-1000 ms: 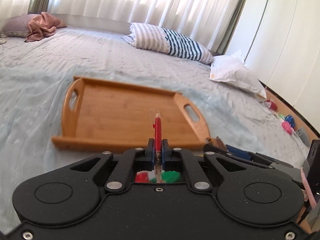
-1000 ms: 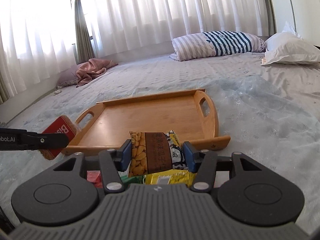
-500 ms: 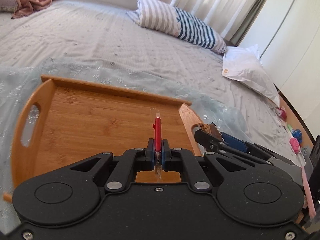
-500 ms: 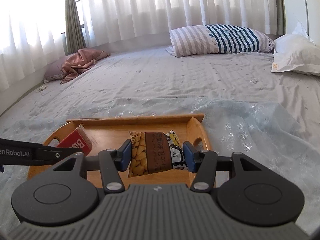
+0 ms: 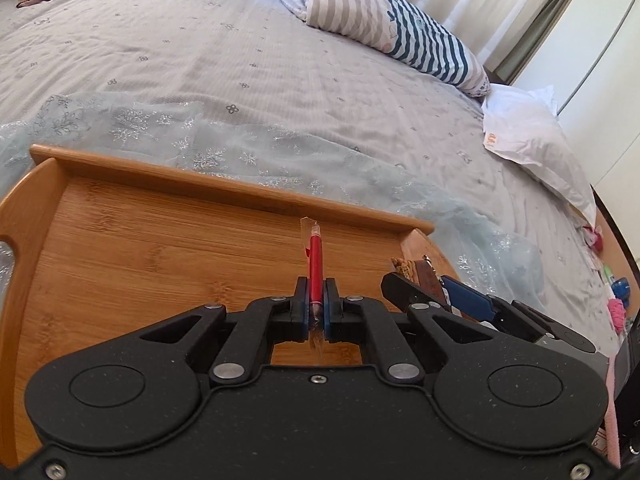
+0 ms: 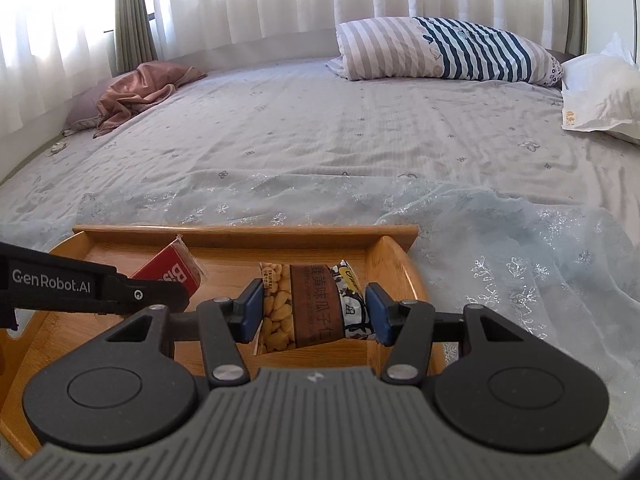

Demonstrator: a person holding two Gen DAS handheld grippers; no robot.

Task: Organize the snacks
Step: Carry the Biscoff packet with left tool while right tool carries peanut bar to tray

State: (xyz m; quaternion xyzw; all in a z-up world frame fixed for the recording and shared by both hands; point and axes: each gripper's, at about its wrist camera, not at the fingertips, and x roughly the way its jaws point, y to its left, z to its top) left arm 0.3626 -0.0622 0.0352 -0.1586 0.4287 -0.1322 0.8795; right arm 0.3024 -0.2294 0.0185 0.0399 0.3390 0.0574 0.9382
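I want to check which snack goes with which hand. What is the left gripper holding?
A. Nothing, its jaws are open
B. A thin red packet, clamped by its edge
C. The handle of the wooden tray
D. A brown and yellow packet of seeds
B: the left gripper is shut on the thin red packet, above the wooden tray; the seed packet sits in the right gripper.

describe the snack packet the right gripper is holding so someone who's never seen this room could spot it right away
On the bed sits a wooden tray; above its right half the right hand-held gripper clamps a snack packet. It has a brown centre band with pale seeds printed on its left, unlike the flat red packet in the left hand-held gripper.
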